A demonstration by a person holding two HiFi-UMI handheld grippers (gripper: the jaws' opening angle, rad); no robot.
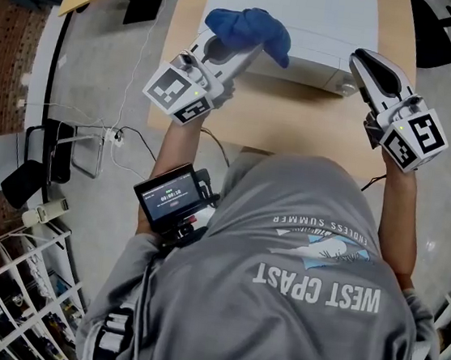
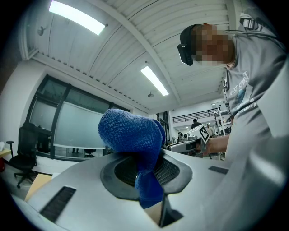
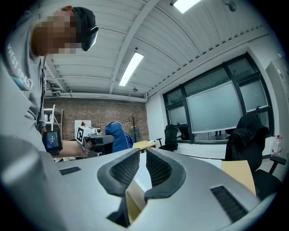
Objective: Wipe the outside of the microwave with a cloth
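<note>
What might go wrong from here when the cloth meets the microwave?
The blue cloth is bunched, with only a fold pinched in the jaws of the left gripper, so rubbing may pull it loose. It hides the jaw tips in the head view, so hard plastic might scrape the microwave.

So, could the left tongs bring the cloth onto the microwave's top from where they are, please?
Probably yes: the left tongs grip the blue cloth right at the microwave's front edge, nothing lies between them, and the right tongs are off to the other side.
</note>
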